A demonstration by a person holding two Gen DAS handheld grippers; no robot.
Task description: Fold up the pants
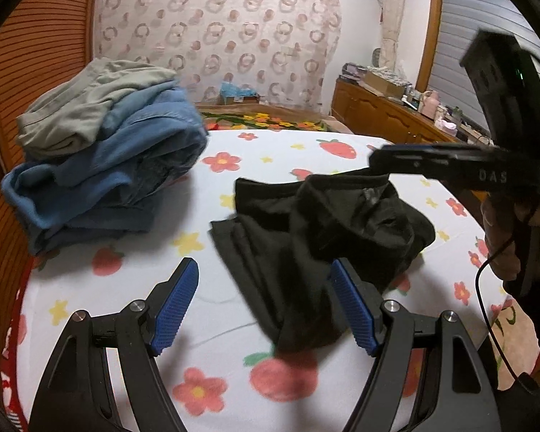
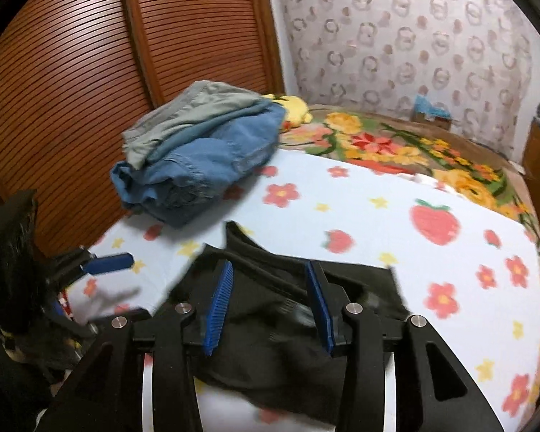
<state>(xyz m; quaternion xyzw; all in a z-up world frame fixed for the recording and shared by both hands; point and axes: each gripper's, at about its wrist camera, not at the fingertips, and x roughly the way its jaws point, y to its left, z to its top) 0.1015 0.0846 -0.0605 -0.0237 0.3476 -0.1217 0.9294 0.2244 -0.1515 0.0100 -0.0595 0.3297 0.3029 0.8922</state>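
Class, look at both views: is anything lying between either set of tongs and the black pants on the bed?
Nothing visible does. The black pants lie on bare sheet directly ahead of the left tongs and under the right tongs. The folded pile sits off to the side, apart from the pants.

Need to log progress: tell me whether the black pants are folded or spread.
Folded, loosely: the black pants lie bunched in rumpled layers on the sheet, not flat.
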